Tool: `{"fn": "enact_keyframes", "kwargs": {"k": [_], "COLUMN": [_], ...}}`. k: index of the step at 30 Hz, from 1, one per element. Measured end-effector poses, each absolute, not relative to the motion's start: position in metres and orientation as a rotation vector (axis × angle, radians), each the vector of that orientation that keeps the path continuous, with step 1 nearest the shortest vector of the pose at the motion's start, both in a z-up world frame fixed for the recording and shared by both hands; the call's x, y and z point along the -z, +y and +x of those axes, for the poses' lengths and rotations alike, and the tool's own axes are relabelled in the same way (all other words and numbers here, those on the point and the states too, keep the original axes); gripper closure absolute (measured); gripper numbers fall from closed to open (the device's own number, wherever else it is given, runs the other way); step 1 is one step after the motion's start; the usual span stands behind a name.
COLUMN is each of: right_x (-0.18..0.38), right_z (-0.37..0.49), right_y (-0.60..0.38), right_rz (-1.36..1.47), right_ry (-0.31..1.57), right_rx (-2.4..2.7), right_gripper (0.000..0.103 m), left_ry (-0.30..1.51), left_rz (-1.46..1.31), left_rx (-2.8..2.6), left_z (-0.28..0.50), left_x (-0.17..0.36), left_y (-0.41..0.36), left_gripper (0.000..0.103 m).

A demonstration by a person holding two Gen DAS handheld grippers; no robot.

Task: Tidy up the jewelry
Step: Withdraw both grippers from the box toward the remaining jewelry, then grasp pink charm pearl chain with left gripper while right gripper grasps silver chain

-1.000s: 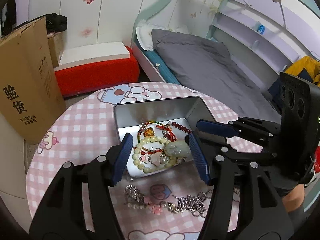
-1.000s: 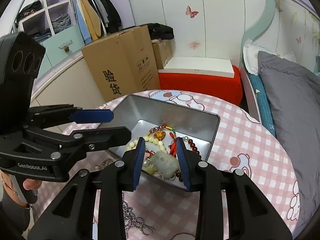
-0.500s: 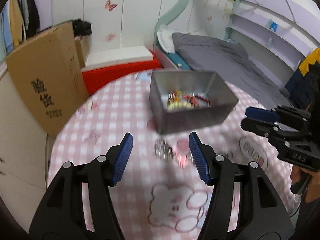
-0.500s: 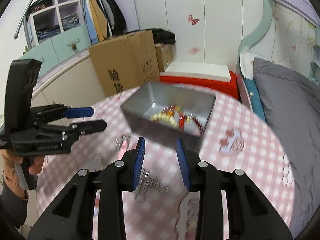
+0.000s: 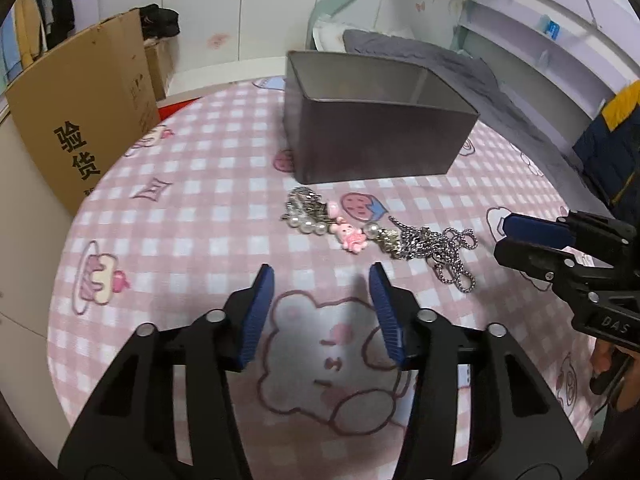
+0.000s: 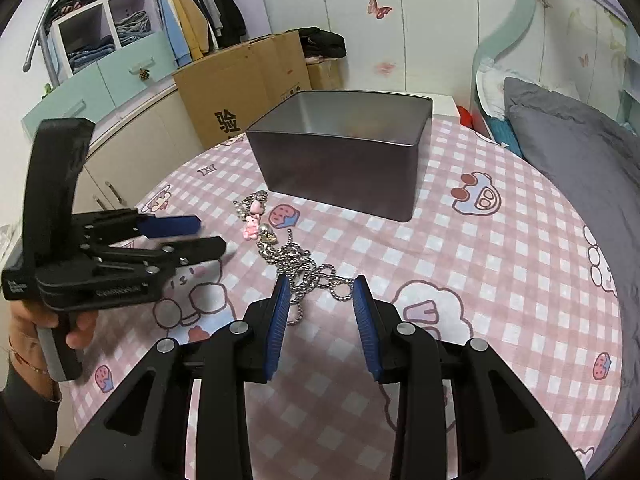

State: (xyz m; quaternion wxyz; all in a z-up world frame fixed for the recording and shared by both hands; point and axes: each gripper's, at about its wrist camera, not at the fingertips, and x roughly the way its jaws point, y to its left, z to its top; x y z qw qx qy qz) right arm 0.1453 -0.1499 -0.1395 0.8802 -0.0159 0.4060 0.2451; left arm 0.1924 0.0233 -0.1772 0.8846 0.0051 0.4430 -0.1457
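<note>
A grey metal tin (image 5: pixel 372 148) stands on the pink checked table (image 5: pixel 192 216); its inside is hidden from this low angle. It also shows in the right wrist view (image 6: pixel 340 168). In front of it lie a pearl bracelet with a pink charm (image 5: pixel 324 220) and a silver ball chain (image 5: pixel 444 252). The chain (image 6: pixel 308 276) lies just ahead of my right gripper (image 6: pixel 320 292), which is open and empty. My left gripper (image 5: pixel 320 284) is open and empty, a short way in front of the bracelet. The pink charm (image 6: pixel 252 228) also shows in the right wrist view.
A cardboard box (image 5: pixel 84 120) stands off the table's left side and a bed with a grey cover (image 6: pixel 572 148) lies to the right. A wardrobe with clothes (image 6: pixel 132 40) is at the far left. The table edge curves close on the left.
Both grippers have pulled back from over the tin and dropped low toward the table. The tin's contents were visible before and are now hidden. The right gripper's fingers stand wider apart.
</note>
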Motion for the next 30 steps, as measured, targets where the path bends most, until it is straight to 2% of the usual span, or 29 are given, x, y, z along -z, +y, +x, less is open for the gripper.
{"fn": "enact_keyframes", "kwargs": {"k": [10,14,30], "right_x": [0.147,0.146,0.136], "right_z": [0.155,0.157,0.17], "right_y": [-0.161,-0.162,-0.111], "right_rz": [-0.006,-0.005,-0.067], "right_ry": [0.85,0.847,0.854], "right_rx": [-0.513,-0.517,-0.596], "right_gripper": [0.072,0.072,0.072], "left_ry": [0.917,0.907,0.886], "left_rz": [0.075,0.094,-0.051], "left_rx": [0.305,0.305,0.3], "left_z": [0.214,0.215,0.183], "left_x": [0.181,0.182,0.168], "left_y": [-0.001,-0.003,0.059], "left_gripper": [0.068,0.087,0.087]}}
